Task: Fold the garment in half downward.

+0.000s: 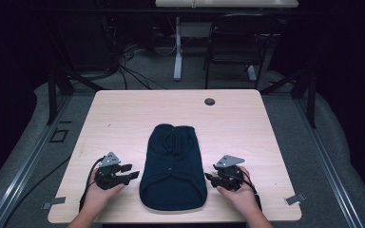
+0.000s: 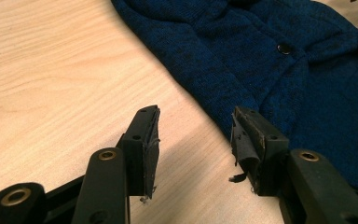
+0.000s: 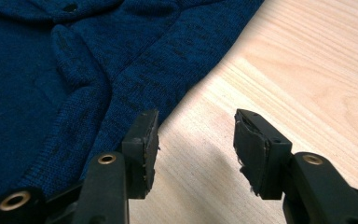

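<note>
Both grippers flank the sweater, jaws wide, gripping nothing.

High view: the sweater (image 1: 173, 166) lies mid-table (image 1: 123, 114), long axis running away from the person, hem nearest; left gripper (image 1: 129, 172) and right gripper (image 1: 209, 176) sit just beside its near edges. Left gripper view: its jaws gape beside the sweater's edge, over bare wood. Right gripper view: likewise. A shallow bite could catch only one knit layer, so the fold slips.

Lab – dark framed rig (image 1: 52, 95), floor cables (image 1: 128, 71), desk (image 1: 178, 47).
</note>
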Action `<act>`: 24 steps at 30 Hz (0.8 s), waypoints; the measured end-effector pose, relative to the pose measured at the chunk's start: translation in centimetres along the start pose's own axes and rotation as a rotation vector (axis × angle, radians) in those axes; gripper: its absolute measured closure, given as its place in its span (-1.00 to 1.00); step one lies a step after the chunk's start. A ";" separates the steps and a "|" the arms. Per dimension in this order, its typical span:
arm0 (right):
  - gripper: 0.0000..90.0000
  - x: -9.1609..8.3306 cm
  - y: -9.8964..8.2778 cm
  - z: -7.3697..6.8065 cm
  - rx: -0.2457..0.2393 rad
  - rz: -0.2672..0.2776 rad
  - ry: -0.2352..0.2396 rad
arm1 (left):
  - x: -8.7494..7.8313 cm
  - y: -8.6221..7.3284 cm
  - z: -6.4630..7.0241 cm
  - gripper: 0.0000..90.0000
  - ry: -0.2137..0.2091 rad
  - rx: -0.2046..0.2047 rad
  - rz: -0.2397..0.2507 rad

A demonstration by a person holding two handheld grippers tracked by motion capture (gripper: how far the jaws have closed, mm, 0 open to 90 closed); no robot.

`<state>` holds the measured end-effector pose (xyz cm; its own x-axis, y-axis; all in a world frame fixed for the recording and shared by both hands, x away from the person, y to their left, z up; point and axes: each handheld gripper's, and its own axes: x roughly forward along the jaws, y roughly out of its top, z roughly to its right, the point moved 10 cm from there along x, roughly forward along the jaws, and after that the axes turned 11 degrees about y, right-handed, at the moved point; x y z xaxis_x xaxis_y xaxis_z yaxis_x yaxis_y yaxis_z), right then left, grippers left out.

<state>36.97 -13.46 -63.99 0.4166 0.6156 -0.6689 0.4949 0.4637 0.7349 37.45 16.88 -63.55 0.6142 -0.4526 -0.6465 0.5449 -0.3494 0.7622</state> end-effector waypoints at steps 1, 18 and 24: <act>0.11 0.0 0.0 0.0 0.003 -0.002 0.003 | 0.0 -0.1 0.0 0.15 0.004 0.010 -0.005; 0.28 0.0 1.1 -0.5 -0.016 -0.027 0.049 | 0.5 0.8 0.3 0.20 -0.018 0.017 -0.012; 0.36 0.0 3.0 -0.6 -0.062 -0.028 0.038 | 0.8 2.0 0.3 0.24 -0.034 -0.009 -0.021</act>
<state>37.98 -11.67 -61.66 0.3732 0.6253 -0.6853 0.4575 0.5186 0.7223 38.92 15.56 -62.53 0.5831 -0.4730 -0.6605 0.5626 -0.3514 0.7483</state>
